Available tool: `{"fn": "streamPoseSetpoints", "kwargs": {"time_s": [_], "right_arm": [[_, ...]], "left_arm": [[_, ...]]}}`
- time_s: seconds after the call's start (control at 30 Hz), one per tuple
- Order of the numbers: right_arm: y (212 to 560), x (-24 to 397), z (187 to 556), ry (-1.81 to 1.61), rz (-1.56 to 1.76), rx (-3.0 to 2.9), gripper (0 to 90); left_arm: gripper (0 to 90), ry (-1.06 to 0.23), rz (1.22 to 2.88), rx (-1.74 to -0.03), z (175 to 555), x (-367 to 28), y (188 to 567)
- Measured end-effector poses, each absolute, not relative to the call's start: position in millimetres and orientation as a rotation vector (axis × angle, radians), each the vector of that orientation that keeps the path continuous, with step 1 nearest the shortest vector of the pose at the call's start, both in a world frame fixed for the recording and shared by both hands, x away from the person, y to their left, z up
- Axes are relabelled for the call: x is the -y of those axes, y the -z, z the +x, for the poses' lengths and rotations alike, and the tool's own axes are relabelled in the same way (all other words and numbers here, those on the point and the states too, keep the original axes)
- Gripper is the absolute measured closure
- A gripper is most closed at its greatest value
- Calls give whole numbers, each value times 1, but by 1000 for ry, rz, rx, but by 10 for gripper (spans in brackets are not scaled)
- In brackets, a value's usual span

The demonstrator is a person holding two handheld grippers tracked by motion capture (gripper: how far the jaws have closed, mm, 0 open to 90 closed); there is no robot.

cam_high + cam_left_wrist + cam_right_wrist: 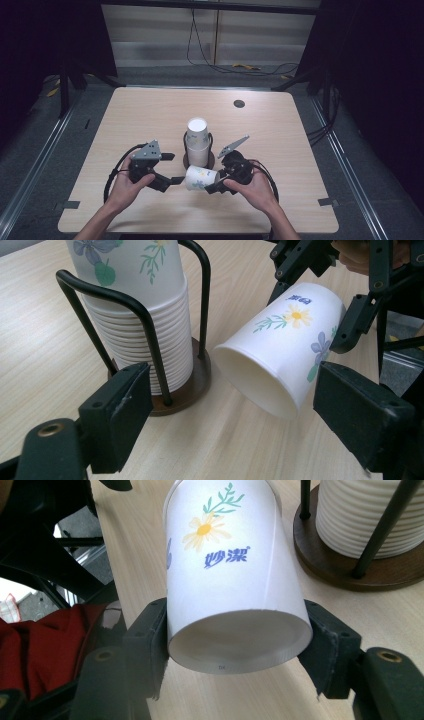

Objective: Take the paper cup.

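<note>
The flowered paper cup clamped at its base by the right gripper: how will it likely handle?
The paper cup looks thin-walled, so probably light and easy to crush; the right gripper pinches near its stiffer base. Lying on its side, its taper would likely make it roll in a curve if released. The open left gripper could dent its open rim.

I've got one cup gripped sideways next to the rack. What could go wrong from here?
1. The right tongs pinch the paper cup at its base end; squeezing harder could dent the thin wall.
2. The cup's open mouth points at the open left tongs; a misjudged handover could crush the rim.
3. The cup stack in its wire holder stands close; a swing could knock it.
</note>
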State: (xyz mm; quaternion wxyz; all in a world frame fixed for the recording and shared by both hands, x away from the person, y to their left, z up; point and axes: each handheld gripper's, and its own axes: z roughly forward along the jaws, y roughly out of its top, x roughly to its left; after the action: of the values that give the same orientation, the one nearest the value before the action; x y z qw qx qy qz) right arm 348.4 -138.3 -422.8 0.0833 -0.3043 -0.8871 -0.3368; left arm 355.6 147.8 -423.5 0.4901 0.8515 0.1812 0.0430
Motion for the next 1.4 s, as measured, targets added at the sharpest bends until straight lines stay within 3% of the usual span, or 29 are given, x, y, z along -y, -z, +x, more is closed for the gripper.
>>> {"fn": "streamPoseSetpoints", "kwargs": {"time_s": [1.4], "right_arm": [[419,158,340,1489,-800,2571,357]], "left_arm": [[156,-26,1885,-381,349,-152,422]]}}
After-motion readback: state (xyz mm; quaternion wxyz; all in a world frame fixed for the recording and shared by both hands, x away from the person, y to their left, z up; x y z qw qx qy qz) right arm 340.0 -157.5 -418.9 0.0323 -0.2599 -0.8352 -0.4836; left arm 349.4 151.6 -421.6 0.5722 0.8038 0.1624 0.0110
